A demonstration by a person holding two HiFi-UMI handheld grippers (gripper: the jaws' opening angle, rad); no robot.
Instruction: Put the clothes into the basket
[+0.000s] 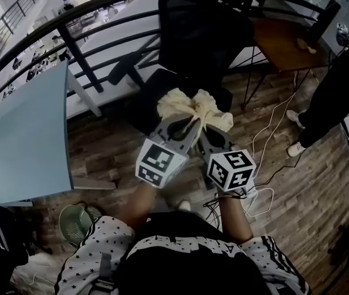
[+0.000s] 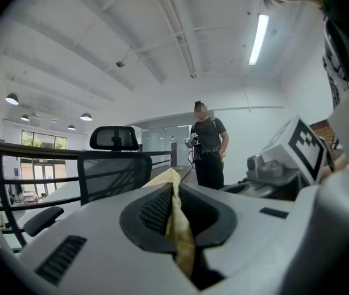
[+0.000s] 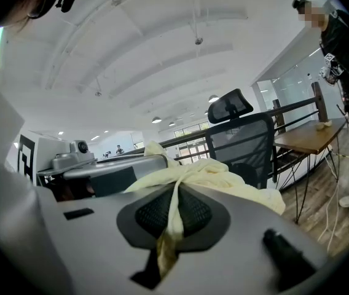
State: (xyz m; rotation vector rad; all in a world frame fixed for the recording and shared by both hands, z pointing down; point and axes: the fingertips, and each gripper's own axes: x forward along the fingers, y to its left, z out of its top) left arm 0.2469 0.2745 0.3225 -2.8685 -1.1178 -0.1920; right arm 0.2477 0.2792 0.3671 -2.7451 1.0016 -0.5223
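Observation:
A pale yellow garment (image 1: pixel 194 107) hangs bunched in the air in front of a black office chair (image 1: pixel 193 35). Both grippers hold it side by side. My left gripper (image 1: pixel 182 121) is shut on a fold of the garment (image 2: pixel 178 217), which runs between its jaws (image 2: pixel 174 209). My right gripper (image 1: pixel 206 125) is shut on another fold, and the garment (image 3: pixel 214 172) spills out past its jaws (image 3: pixel 173 217). The green basket (image 1: pixel 77 222) stands on the floor at the lower left, beside the person's left shoulder.
A light blue table (image 1: pixel 21 140) fills the left side, with a black railing (image 1: pixel 70 48) behind it. A wooden table (image 1: pixel 285 42) stands at the upper right. Another person (image 1: pixel 340 85) stands at the right. White cables (image 1: pixel 273 134) lie on the wooden floor.

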